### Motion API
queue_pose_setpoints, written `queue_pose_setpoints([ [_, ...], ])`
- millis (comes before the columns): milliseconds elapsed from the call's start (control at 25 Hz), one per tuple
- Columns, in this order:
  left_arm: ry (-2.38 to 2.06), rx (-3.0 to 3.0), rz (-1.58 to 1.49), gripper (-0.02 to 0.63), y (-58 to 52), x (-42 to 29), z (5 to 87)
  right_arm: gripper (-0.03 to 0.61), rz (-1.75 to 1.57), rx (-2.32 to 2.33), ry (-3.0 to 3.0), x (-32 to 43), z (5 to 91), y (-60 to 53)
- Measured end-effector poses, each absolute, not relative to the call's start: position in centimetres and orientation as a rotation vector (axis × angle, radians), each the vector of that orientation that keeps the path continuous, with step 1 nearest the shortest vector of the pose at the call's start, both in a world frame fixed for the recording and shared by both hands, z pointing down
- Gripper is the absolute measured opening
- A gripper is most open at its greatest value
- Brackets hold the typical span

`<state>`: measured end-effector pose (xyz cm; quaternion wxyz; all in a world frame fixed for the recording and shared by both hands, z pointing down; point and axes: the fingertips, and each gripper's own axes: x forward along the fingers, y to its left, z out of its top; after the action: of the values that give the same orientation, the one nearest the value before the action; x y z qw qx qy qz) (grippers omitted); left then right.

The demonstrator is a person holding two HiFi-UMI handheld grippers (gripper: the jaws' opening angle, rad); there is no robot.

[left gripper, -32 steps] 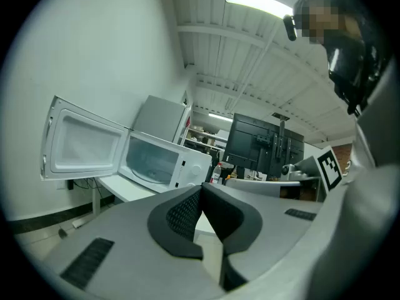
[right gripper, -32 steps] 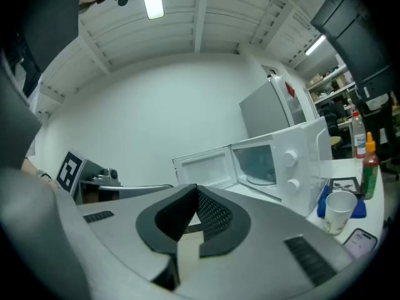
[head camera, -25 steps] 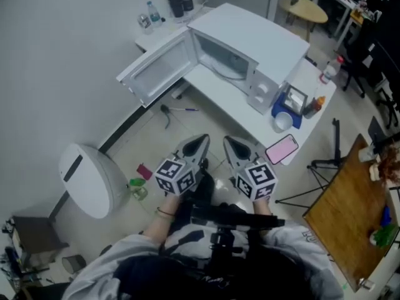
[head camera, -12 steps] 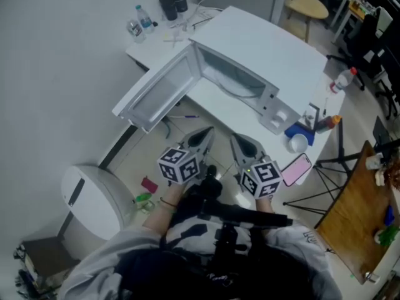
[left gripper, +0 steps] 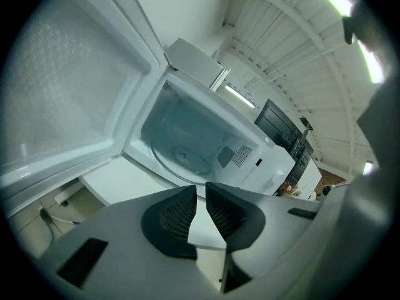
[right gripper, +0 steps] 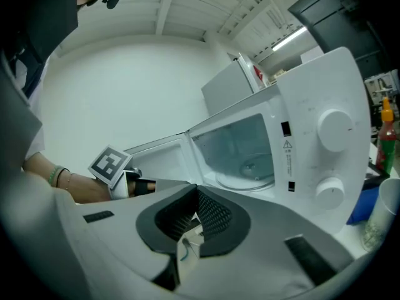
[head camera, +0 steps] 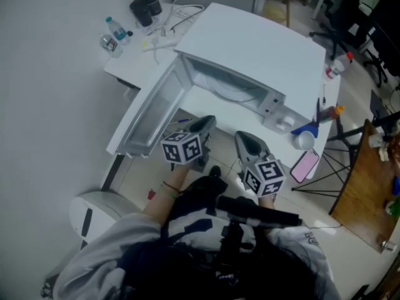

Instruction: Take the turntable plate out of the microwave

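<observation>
Glass turntable plate (left gripper: 182,157) sits in the open microwave (head camera: 250,39). Fingers of my left gripper (left gripper: 200,191) are opening, empty; right gripper (right gripper: 195,195) closed, empty. I should reach its rim level.

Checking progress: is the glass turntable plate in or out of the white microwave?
In. The round glass turntable plate lies flat on the cavity floor of the white microwave, seen past its wide-open door.

Your microwave (head camera: 250,42) wears smooth, glossy white; its turntable plate (left gripper: 181,158) looks like clear glass. Right of you, the table (head camera: 361,189) shows matt brown wood.
</observation>
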<state>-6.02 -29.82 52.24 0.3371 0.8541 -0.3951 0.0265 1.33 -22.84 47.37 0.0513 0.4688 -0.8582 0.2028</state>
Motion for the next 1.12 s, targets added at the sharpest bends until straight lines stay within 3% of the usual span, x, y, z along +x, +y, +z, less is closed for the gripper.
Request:
queue_pose_setpoints([
  [280,-0.945,2.069,0.084,0.108,-34.6,-4.7,56.3,-0.005,0.667,1.547,-2.491,3.3,49.3,-22.3],
  [560,-0.96,1.825,-0.103,0.12,-40.0,-4.6,57.8,-0.005,0.659,1.592,-2.446,4.0,49.5,-22.6],
  [1000,-0.953,1.675,-0.184,0.117,-42.7,-3.5,59.5,-0.005,0.644,1.607,-2.392,4.8,50.1,-22.8],
  [1120,-0.885,1.65,-0.285,0.067,-42.4,-3.7,59.1,-0.005,0.646,1.599,-2.393,4.7,50.3,-23.1],
])
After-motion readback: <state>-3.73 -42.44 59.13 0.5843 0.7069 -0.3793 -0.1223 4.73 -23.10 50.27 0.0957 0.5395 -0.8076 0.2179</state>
